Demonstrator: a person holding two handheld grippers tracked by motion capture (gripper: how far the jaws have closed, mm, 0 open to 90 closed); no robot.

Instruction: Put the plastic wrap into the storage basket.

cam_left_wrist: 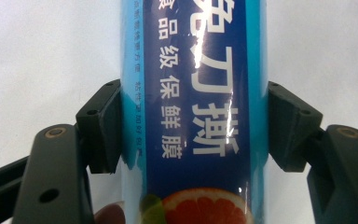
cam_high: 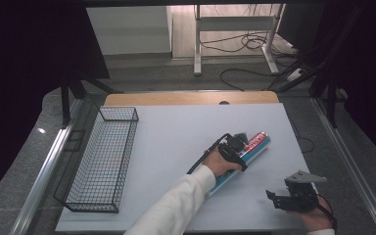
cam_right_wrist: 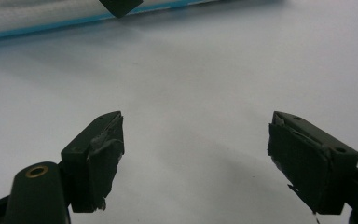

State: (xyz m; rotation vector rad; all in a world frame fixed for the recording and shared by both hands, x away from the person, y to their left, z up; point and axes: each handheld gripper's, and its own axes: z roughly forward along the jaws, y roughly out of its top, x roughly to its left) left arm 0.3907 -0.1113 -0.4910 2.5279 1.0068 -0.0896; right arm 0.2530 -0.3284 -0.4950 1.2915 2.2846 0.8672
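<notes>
L tool (cam_high: 236,147) sits centre-right of the high view, clamped on the blue box of cling film (cam_high: 242,159); in the left gripper view both pads (cam_left_wrist: 103,126) press the box's sides, jaws closed on it; box (cam_left_wrist: 193,112) runs up the middle of that frame, white characters on dark blue, a grapefruit pic at the bottom edge; box lies flat on the white bench (cam_high: 176,142), slanting from lower centre up toward the right, red end at the top; a white sleeve (cam_high: 176,205) comes in from the bottom edge to that hand. R tool (cam_high: 293,196) at lower right of the high view, well apart from the box; in the right gripper view its pads (cam_right_wrist: 100,154) stand wide apart w/ bare bench (cam_right_wrist: 191,93) between, gripping nothing; box edge crosses the upper left of that frame. Black wire basket (cam_high: 103,156) stands at the left of the high view, on the bench.
</notes>
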